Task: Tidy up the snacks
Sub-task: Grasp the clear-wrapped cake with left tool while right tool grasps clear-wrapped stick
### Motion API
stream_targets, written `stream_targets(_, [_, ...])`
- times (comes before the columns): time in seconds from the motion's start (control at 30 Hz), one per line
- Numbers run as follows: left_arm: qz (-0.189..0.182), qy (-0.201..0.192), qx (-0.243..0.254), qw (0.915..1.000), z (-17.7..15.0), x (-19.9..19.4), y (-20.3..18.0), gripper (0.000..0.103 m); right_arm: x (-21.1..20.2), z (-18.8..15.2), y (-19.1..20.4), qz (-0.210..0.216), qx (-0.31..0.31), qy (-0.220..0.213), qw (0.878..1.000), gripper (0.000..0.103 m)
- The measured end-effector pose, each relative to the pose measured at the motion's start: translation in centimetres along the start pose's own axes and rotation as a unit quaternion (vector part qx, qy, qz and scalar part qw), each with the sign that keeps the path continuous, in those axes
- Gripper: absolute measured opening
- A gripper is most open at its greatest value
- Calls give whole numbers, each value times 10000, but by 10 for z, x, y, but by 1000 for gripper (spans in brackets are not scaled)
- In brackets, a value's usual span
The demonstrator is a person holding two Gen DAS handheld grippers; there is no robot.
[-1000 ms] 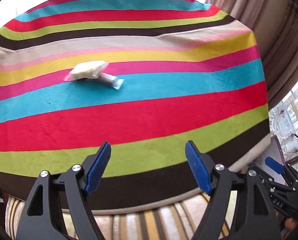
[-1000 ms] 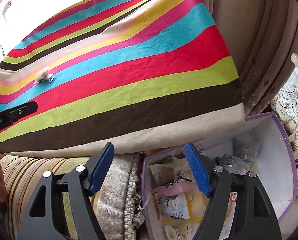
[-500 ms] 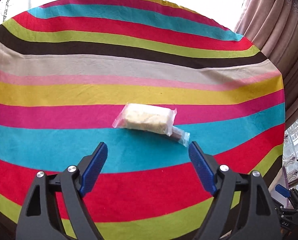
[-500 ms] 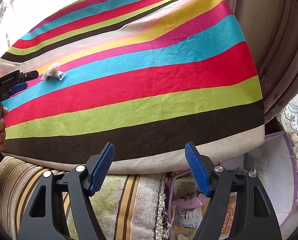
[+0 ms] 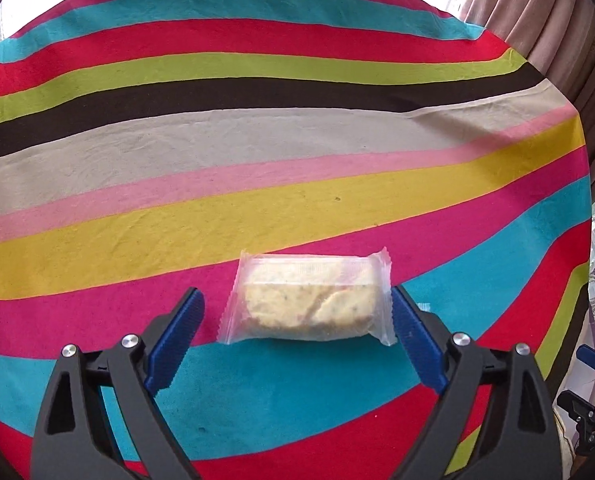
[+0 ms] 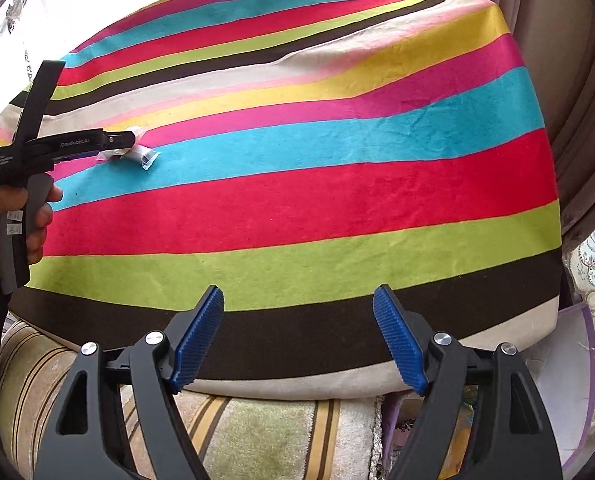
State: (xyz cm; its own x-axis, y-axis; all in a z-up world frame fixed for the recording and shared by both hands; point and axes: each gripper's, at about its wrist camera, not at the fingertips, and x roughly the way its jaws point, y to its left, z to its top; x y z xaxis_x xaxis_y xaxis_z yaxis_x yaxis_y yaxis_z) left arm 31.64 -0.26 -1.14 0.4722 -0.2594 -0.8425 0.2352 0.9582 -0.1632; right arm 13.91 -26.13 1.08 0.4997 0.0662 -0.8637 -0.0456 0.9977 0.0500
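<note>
Snack first: the clear-wrapped pale biscuit packet [image 5: 307, 298] lies on the striped cloth-covered table [image 5: 281, 136], between the spread blue pads of the left gripper [image 5: 297, 334]. Squeeze gently across the wrapper ends. The right gripper [image 6: 298, 340] hangs released, empty.

Rainbow-striped cloth [image 5: 297, 140], clear-wrapped pale cracker [image 5: 309, 300], black hand-held gripper [image 5: 295, 328] blue pads [image 5: 175, 340]

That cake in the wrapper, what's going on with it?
A person is tidying snacks with a grabber in each hand. The left gripper sits open around the wrapped cake on the striped cloth, jaws on either side but not squeezing. A small blue packet lies beside the cake. The right gripper hangs open and empty near the cloth's edge.
</note>
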Motion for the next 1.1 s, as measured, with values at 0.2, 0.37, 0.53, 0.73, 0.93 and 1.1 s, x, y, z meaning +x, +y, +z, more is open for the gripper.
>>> stream_targets(0.2, [29,30,82,10000,3,3,1,74,11,14,21,57,-118,-40,9999,76])
stream_targets(0.37, [12,-20,18,10000,-1,-2,3,67,21,29,42,151,-291,-116,9994,76])
stream_targets(0.53, [124,-113,-135,9998,-9,-8,9,65,33,47,72,299,-473,-227,9982,76])
stream_targets(0.73, [389,-194,-469,9980,-25,-23,30,64,51,65,108,370,-757,-291,9960,76])
stream_targets(0.93, [811,-297,-745,9935,-46,-39,47,64,69,87,142,364,-1057,-406,9929,76])
stream_targets(1.1, [1122,-318,-995,9882,-64,-52,57,64,88,101,160,331,-1290,-390,9903,76])
